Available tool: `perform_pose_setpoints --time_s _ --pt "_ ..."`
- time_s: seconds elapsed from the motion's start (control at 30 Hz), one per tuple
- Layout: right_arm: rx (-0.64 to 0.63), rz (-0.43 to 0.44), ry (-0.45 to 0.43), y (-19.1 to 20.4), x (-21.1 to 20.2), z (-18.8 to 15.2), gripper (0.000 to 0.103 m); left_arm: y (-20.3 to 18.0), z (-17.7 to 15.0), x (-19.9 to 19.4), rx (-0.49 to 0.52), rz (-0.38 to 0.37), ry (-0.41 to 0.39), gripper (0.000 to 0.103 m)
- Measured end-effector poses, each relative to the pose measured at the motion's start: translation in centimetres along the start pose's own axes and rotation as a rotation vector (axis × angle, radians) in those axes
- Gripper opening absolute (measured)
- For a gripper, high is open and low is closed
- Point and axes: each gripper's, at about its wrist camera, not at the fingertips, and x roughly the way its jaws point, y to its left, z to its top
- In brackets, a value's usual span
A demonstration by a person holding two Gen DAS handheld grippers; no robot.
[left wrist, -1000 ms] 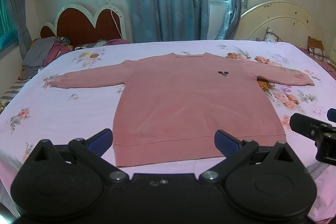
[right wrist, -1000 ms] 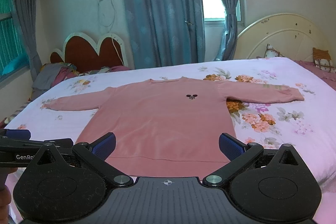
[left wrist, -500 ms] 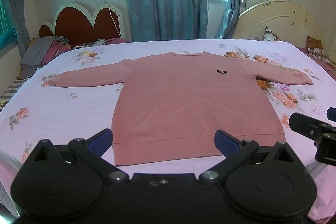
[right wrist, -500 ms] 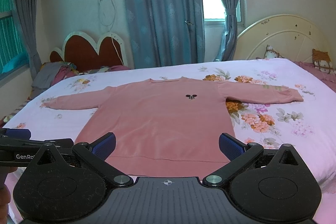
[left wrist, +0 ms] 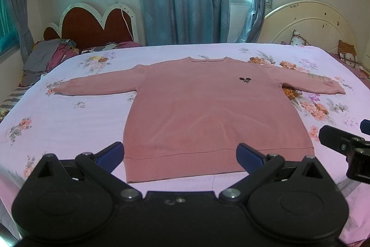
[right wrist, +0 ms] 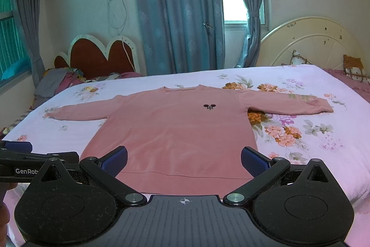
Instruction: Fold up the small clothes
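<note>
A pink long-sleeved sweater [left wrist: 208, 112] lies flat and face up on the bed, both sleeves spread out sideways, hem nearest me. It has a small black emblem [left wrist: 245, 79] on the chest. It also shows in the right wrist view [right wrist: 180, 131]. My left gripper [left wrist: 180, 152] is open and empty, hovering just in front of the hem. My right gripper [right wrist: 183, 159] is open and empty, also in front of the hem. Each gripper shows at the edge of the other's view.
The bed has a pale pink floral sheet [left wrist: 69, 122]. A red and white headboard [left wrist: 92, 24] and a pile of clothes [left wrist: 48, 57] stand at the far left. A cream headboard [left wrist: 309, 22] with pillows stands at the far right. Blue curtains hang behind.
Both grippers have risen or tilted very slightly; the sweater sits a little lower in view. Nothing was taken hold of.
</note>
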Motion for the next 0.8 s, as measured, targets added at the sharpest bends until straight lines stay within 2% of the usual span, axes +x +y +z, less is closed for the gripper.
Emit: perform_pose_setpoints --time_s 0.8 --pt "0.015 -0.006 0.006 -0.24 0.30 0.15 0.103 0.27 0.26 0.17 0.001 0.003 0.009 0.103"
